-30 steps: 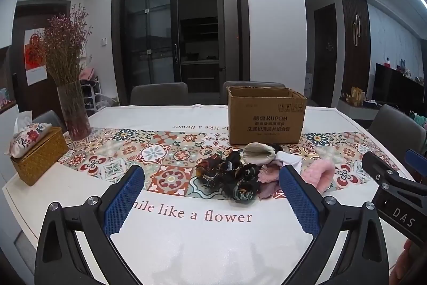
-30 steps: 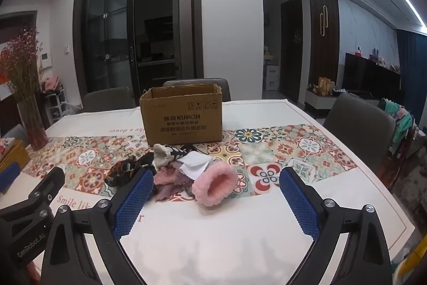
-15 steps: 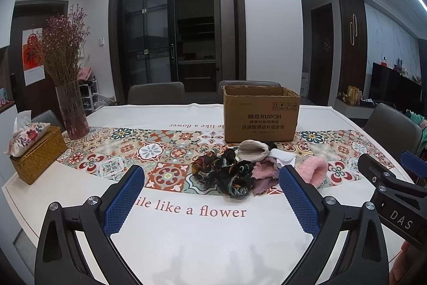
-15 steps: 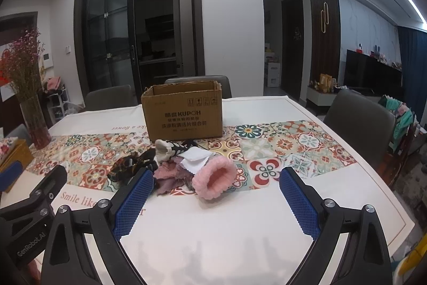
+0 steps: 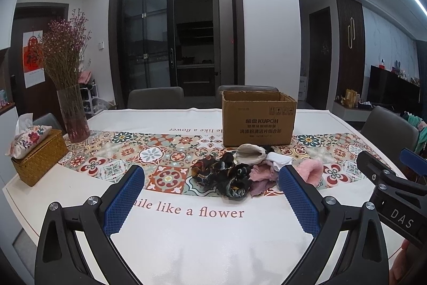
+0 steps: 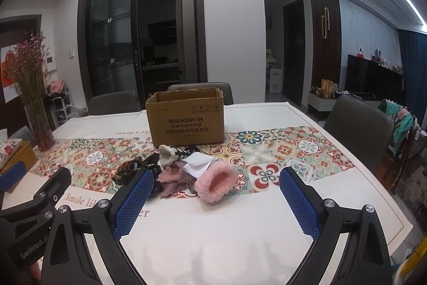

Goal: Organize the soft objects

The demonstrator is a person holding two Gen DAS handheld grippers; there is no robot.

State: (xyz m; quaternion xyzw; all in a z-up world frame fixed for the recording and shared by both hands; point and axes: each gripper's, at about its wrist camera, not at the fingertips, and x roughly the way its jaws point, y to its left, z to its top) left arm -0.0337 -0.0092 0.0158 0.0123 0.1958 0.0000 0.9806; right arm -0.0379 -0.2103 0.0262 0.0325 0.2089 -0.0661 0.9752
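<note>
A pile of soft things lies on the table in front of an open cardboard box (image 5: 258, 119) (image 6: 186, 119): a dark patterned cloth (image 5: 224, 175) (image 6: 134, 168), a beige sock (image 5: 249, 152) (image 6: 166, 151), a white cloth (image 5: 279, 159) (image 6: 198, 162), mauve cloths (image 5: 260, 178) (image 6: 172, 178) and a fluffy pink cuff (image 5: 309, 170) (image 6: 216, 180). My left gripper (image 5: 210, 198) is open and empty, short of the pile. My right gripper (image 6: 216, 199) is open and empty, just short of the pink cuff.
A glass vase of dried flowers (image 5: 72, 108) and a woven tissue box (image 5: 37, 151) stand at the table's left. Grey chairs stand behind the table (image 5: 156, 98) and at its right (image 6: 357, 124). The table (image 6: 213, 245) has a white cover with a tiled runner.
Both grippers have drawn slightly back and up from the pile, which now sits a little farther off. Nothing on the table has moved.
</note>
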